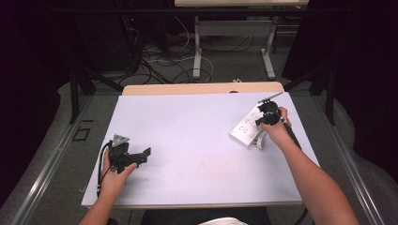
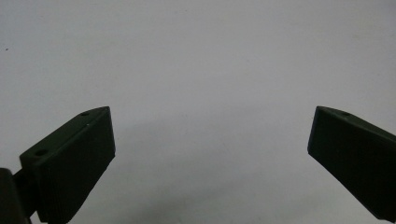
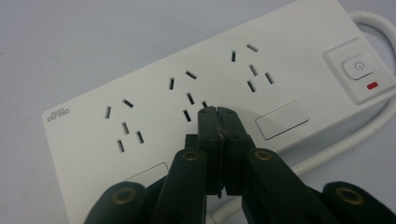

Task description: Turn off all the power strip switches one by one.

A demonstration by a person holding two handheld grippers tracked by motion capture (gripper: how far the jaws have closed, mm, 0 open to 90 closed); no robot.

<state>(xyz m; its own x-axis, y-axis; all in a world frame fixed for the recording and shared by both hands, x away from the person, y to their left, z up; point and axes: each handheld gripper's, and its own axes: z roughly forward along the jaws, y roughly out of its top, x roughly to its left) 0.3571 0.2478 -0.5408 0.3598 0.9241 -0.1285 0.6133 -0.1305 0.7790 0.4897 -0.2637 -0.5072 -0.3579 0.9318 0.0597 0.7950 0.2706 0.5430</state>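
Left gripper (image 1: 146,155) idles near the table's (image 1: 197,145) front-left edge, jaws wide apart on nothing; right gripper (image 3: 217,110), jaws pinched together and empty, hovers over the white power strip (image 3: 154,93) at the far right. I'd guess it's headed for the switch (image 3: 358,68); come down square so it doesn't skid.

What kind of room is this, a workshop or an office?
Probably a lab or recording studio: dark curtains ring a white table, loose cables lie on the floor, and a person works hand-held tongs over a power strip.

High view overlooks table (image 1: 197,140) — gripper views sit close above it.
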